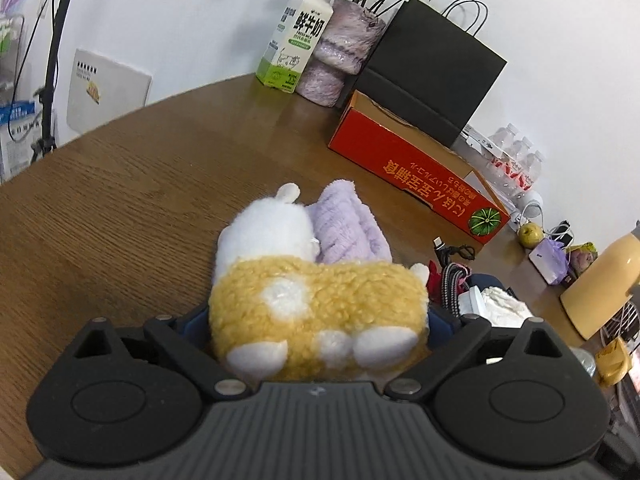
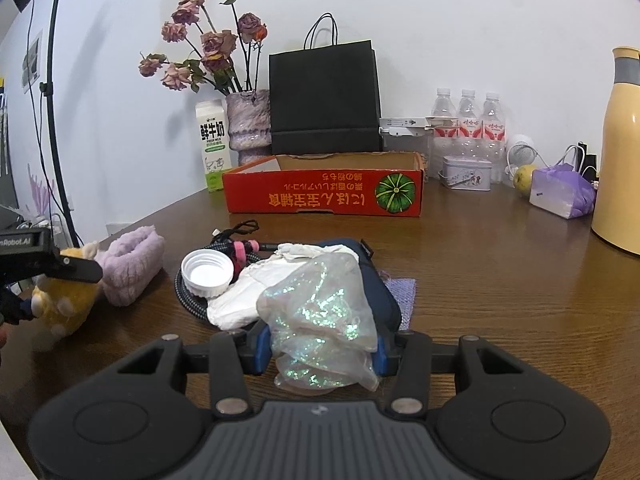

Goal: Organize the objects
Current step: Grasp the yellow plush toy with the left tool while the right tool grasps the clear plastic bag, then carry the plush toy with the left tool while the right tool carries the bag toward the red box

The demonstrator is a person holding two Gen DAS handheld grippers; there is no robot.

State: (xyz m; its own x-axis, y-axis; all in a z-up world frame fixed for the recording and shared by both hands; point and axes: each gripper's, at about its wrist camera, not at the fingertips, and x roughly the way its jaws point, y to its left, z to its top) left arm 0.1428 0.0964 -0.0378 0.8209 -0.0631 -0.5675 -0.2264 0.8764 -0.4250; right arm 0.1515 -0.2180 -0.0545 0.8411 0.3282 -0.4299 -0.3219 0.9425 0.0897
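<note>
A yellow and white plush toy [image 1: 312, 304] lies on the wooden table [image 1: 140, 200], and it fills the space between the fingers of my left gripper [image 1: 318, 320], whose blue pads touch both its flanks. A lavender fluffy cloth [image 1: 348, 224] leans against the toy's far side. In the right wrist view my right gripper [image 2: 324, 346] is shut on a crinkled iridescent plastic bag [image 2: 320, 308], which rests on a pile of a white cloth [image 2: 240, 300], a navy pouch [image 2: 380, 280], a white lid [image 2: 206, 270] and a braided cable [image 2: 188, 296]. The open red cardboard box [image 2: 324, 196] stands behind the pile.
Along the wall stand a milk carton [image 2: 214, 144], a vase of dried roses [image 2: 248, 124], a black paper bag [image 2: 324, 100], water bottles [image 2: 468, 120] and a tin [image 2: 466, 174]. A yellow jug [image 2: 620, 152] stands at the right, near a purple bag [image 2: 564, 190]. A lamp stand [image 2: 56, 120] rises at the left.
</note>
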